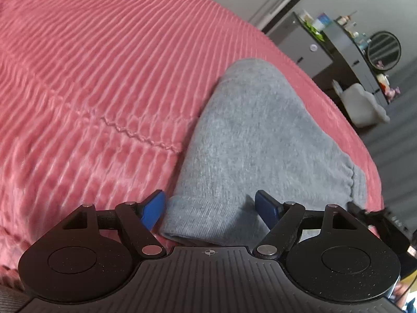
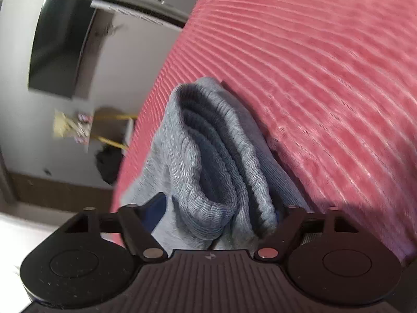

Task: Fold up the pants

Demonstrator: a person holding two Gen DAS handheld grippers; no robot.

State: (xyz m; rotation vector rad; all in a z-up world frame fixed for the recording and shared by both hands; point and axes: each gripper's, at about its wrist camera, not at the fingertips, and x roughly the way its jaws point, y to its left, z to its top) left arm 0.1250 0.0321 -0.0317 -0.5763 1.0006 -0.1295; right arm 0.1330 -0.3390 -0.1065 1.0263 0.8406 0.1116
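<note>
The left gripper (image 1: 209,210) is standing with its jaws spread wide. Its blue fingers (image 1: 153,208) are sitting on either side of the near end of the folded grey pants (image 1: 250,140), and neither pad is pressing the cloth. The gripper is therefore released. The cuff end of the bundle is lying flat between the fingers at the lower centre of the frame, which suggests the fingers are straddling it either to let it settle or to line up a fresh grip.

The right gripper (image 2: 221,214) is pointing into the stacked edges of the same pants (image 2: 208,156). The layered folds are rising between its jaws at the lower centre of the frame. The left-hand finger is showing a gap beside the cloth. The right-hand finger is hidden behind the thick fold, so contact there cannot be confirmed. Whether this gripper is clenched on the stack or merely enclosing it cannot be told.

The pants are lying on a pink ribbed blanket (image 1: 91,65), near its edge. In the left wrist view the bundle is running from lower centre toward the upper right. It is already doubled into a compact, several-layer pack, so the folding appears to be largely done.

Beyond the blanket edge, at the upper right of the left wrist view, a dark shelf unit (image 1: 346,52) is holding small items. At the upper left of the right wrist view, a dark panel (image 2: 60,47) is hanging on the wall.
</note>
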